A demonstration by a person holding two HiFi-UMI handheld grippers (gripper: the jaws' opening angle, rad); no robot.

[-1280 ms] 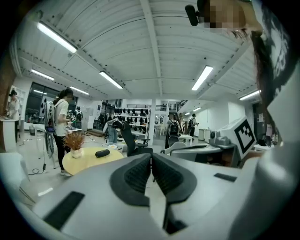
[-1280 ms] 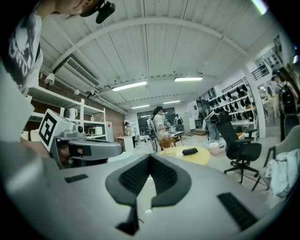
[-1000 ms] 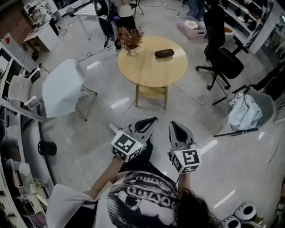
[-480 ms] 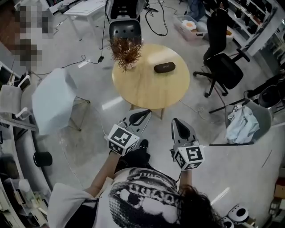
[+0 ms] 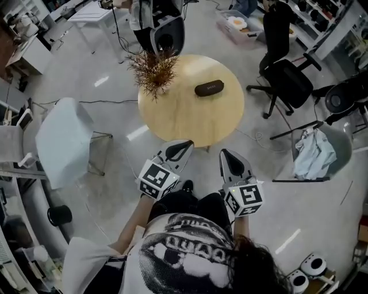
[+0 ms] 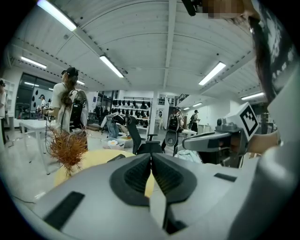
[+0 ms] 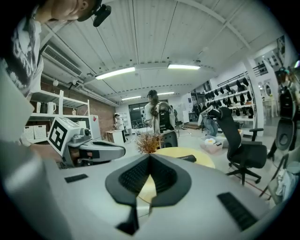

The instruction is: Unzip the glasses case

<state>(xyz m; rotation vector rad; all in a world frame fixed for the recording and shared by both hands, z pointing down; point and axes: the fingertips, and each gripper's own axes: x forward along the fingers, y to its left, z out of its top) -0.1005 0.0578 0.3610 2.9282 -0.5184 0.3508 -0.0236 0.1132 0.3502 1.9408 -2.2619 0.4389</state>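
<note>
Dark oblong glasses case, closed, flat on the round wooden table, beside dried plant.

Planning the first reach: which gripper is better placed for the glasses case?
Right, narrowly: the glasses case lies nearer the right gripper, and the dried plant stands on the same side as the left gripper.

glasses case zip: showing too small to tell whether it is open or closed
table: lying mostly hidden behind the fingers of the left gripper
plant base: sitting hidden under its own dry twigs
standing person: being cut off by the top edge
</note>
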